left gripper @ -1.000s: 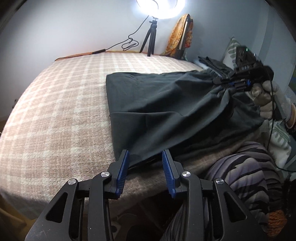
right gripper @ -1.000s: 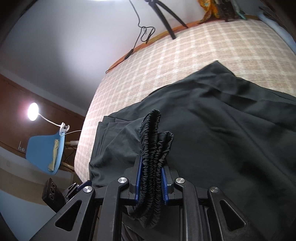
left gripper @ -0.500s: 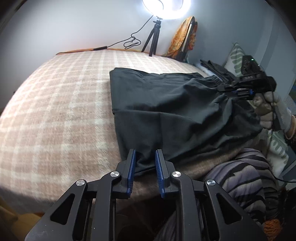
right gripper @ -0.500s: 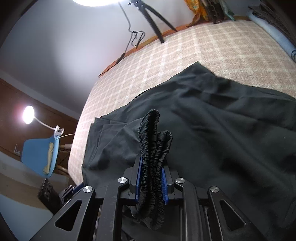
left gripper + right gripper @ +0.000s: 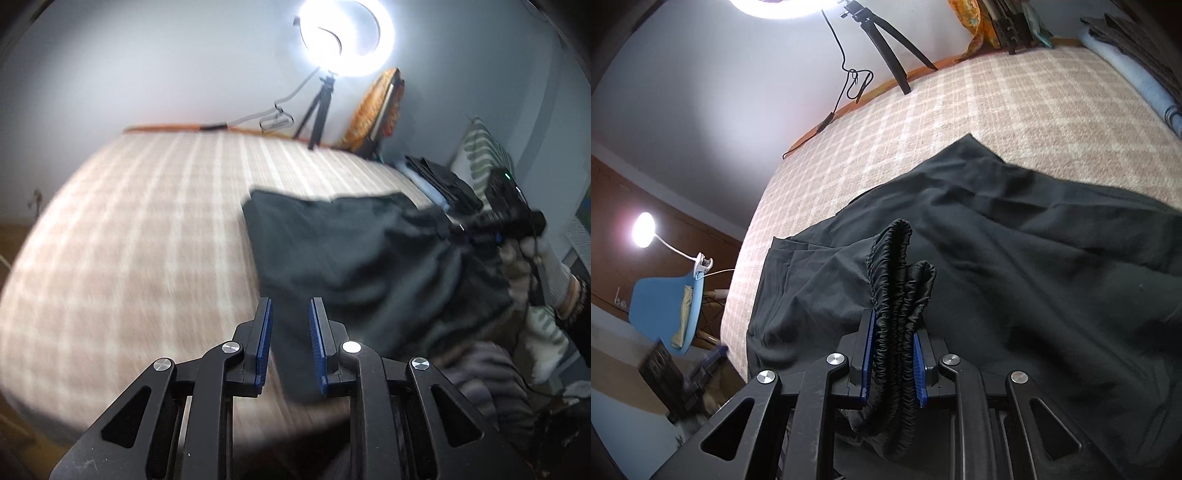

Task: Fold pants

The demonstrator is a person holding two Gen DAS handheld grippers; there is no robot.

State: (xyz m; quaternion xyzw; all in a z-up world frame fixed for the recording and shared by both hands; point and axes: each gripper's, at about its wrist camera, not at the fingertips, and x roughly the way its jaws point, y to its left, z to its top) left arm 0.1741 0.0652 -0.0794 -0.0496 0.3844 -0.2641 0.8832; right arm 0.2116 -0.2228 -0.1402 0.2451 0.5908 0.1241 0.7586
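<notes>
Black pants [image 5: 354, 258] lie spread on a beige plaid bed [image 5: 155, 229], doubled over, with the hem end at the near left. My left gripper [image 5: 290, 314] is open with the near hem corner of the pants between its blue pads [image 5: 318, 332]; the view is blurred. My right gripper [image 5: 892, 339] is shut on the bunched elastic waistband [image 5: 897, 280] and holds it raised above the cloth [image 5: 1034, 258]. In the left wrist view the right gripper [image 5: 476, 236] shows at the right end of the pants.
A ring light on a tripod [image 5: 343, 33] stands behind the bed. Folded dark clothes [image 5: 439, 181] and a patterned pillow [image 5: 484, 155] lie at the far right. A blue chair [image 5: 668, 310] with a clip lamp stands off the bed's left side. My striped-trousered legs [image 5: 480, 369] are at the near edge.
My left gripper has moved forward over the hem corner, and its jaws narrowed and then widened a little. The right gripper keeps its hold on the waistband, shifted slightly.
</notes>
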